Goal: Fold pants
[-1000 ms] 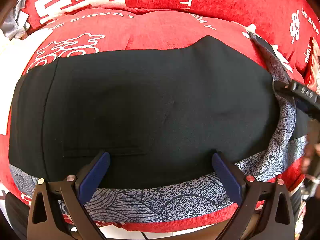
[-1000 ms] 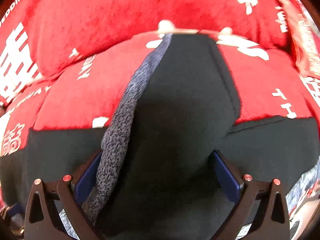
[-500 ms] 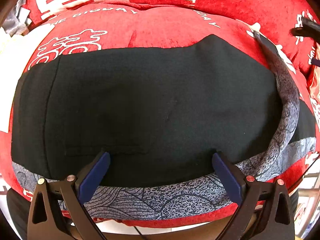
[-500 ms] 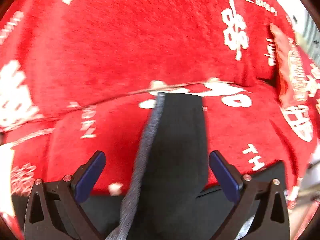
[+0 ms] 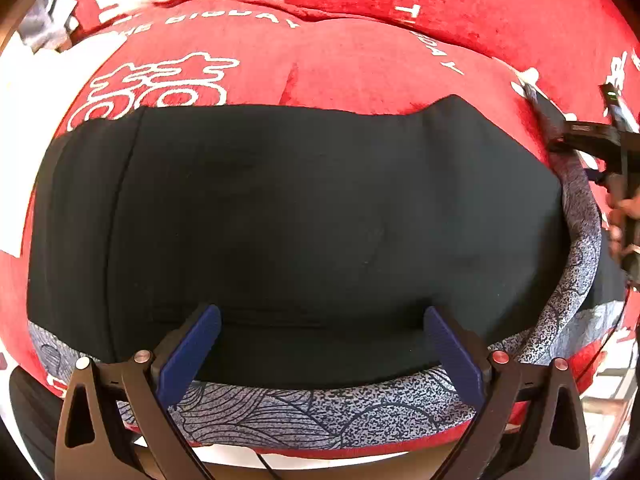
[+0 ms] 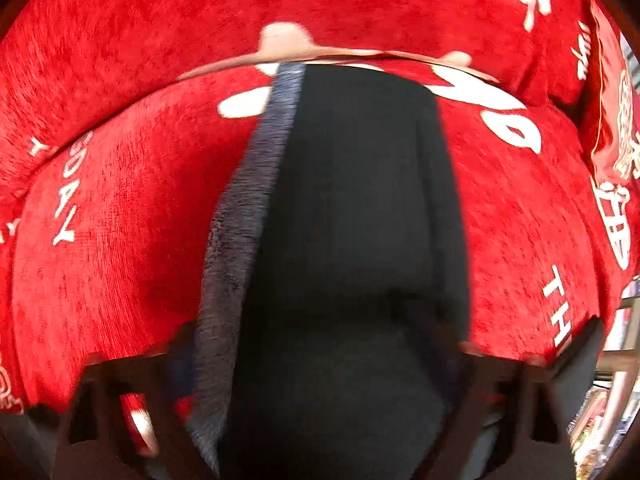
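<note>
Black pants (image 5: 320,220) with a grey patterned side stripe (image 5: 320,404) lie flat across a red printed sofa cover (image 5: 360,68). My left gripper (image 5: 320,344) hovers open over the near edge of the pants, with its blue pads apart and only flat cloth under them. In the right wrist view one black pant leg (image 6: 360,200) with its grey stripe (image 6: 248,200) runs away from me. My right gripper (image 6: 320,360) is blurred, and its jaws are closing with the leg between them. The right gripper (image 5: 588,136) also shows at the right edge of the left wrist view.
The red cover (image 6: 120,200) carries white lettering and rises into a back cushion. A red pillow (image 6: 612,120) leans at the right. White paper (image 5: 24,120) and a grey scrap (image 5: 48,28) lie at the left. A hand (image 5: 624,208) holds the right gripper.
The right gripper swung out toward the far end of the leg, then came back low over it with narrower jaws. The left gripper and the pants stayed put.
</note>
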The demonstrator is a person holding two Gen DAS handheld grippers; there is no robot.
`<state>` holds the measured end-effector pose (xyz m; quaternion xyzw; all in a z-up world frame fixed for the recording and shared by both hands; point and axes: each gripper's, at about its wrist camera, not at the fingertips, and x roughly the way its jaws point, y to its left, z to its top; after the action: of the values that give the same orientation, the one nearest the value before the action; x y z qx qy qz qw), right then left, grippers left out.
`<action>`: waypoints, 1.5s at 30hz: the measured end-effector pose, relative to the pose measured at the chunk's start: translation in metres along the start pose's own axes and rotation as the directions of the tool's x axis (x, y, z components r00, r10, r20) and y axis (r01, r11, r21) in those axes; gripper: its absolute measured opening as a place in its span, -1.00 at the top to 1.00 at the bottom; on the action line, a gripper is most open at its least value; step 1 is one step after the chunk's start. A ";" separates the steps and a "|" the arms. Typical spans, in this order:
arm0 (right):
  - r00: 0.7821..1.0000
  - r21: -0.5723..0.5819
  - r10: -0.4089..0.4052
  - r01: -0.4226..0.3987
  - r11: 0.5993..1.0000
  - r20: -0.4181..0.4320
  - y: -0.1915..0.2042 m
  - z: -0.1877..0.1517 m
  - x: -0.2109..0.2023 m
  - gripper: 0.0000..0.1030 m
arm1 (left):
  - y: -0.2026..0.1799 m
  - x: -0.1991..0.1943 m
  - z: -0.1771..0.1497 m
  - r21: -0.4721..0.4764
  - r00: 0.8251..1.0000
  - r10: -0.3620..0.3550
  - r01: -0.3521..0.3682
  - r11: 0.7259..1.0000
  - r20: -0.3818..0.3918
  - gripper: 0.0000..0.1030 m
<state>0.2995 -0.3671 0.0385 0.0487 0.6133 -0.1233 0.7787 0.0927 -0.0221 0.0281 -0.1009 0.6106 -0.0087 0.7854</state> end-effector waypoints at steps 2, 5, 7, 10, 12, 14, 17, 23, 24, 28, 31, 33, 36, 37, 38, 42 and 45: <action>0.996 0.048 0.086 -0.086 0.995 0.001 -0.020 -0.009 -0.015 0.54 | -0.004 -0.001 0.000 0.009 1.000 -0.007 0.007 1.000 0.001 -0.97; 0.992 0.099 0.100 -0.108 0.989 0.083 -0.048 -0.033 -0.051 0.68 | -0.008 -0.008 0.001 0.011 0.999 -0.038 0.038 0.999 0.016 -0.93; 0.987 0.126 0.078 -0.097 0.987 0.143 -0.069 -0.058 -0.076 0.68 | -0.012 -0.015 0.002 0.025 0.998 -0.056 0.055 0.998 0.032 -0.74; 0.977 0.192 0.042 -0.083 0.978 0.208 -0.108 -0.118 -0.105 0.68 | -0.017 -0.019 0.004 0.030 0.997 -0.071 0.070 0.997 0.032 -0.71; 0.982 0.219 0.029 -0.070 0.973 0.185 -0.128 -0.148 -0.103 0.68 | -0.024 -0.014 0.002 0.030 0.996 -0.084 0.084 0.996 0.011 -0.71; 0.986 0.244 0.056 -0.095 0.965 0.159 -0.153 -0.170 -0.086 0.68 | -0.031 -0.009 0.000 0.041 0.998 -0.070 0.069 0.997 0.003 -0.72; 0.981 0.257 0.129 -0.162 0.953 0.142 -0.175 -0.182 -0.066 0.68 | -0.046 -0.004 -0.006 0.094 0.999 0.020 -0.023 0.995 0.026 -0.72; 0.947 0.280 0.235 -0.292 0.915 0.218 -0.199 -0.187 -0.069 0.28 | -0.034 -0.018 -0.005 0.034 0.999 -0.029 0.028 0.999 0.025 -0.71; 0.939 0.305 0.242 -0.311 0.900 0.244 -0.207 -0.187 -0.069 -0.32 | -0.033 -0.020 -0.005 0.028 0.999 -0.030 0.030 0.999 0.029 -0.71; 0.905 0.378 0.306 -0.404 0.833 0.294 -0.228 -0.192 -0.058 -0.90 | -0.028 -0.022 -0.002 0.001 1.000 -0.014 0.014 1.000 0.028 -0.71; 0.882 0.345 0.352 -0.451 0.823 0.313 -0.223 -0.191 -0.057 -0.90 | -0.030 -0.017 -0.003 -0.022 1.000 -0.022 0.023 1.000 0.013 -0.72; 0.888 0.319 0.350 -0.439 0.840 0.299 -0.215 -0.184 -0.051 -0.90 | -0.036 -0.005 -0.005 -0.017 1.000 -0.023 0.023 1.000 -0.019 -0.87; 0.915 0.383 0.280 -0.380 0.842 0.292 -0.220 -0.173 -0.037 -0.92 | -0.045 0.002 -0.008 0.004 0.999 0.048 -0.048 0.999 0.010 -0.94; 0.911 0.397 0.264 -0.379 0.836 0.316 -0.222 -0.171 -0.039 -0.93 | -0.047 0.002 -0.007 0.002 0.999 0.052 -0.052 0.999 0.011 -0.93; 0.908 0.388 0.261 -0.382 0.839 0.329 -0.222 -0.165 -0.040 -0.92 | -0.049 0.000 -0.004 -0.014 0.999 0.044 -0.044 0.999 0.013 -0.93; 0.927 0.290 0.230 -0.317 0.903 0.297 -0.204 -0.147 -0.045 -0.27 | -0.070 -0.013 0.016 -0.032 0.998 -0.027 0.029 0.999 0.056 -0.93; 0.923 0.247 0.206 -0.293 0.924 0.324 -0.197 -0.147 -0.057 -0.27 | -0.118 -0.010 0.025 0.105 0.997 -0.022 0.015 0.994 0.067 -0.93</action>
<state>0.0986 -0.5162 0.0726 0.2223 0.4554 -0.1166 0.8542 0.1268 -0.1323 0.0633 -0.0656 0.5811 -0.0446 0.8100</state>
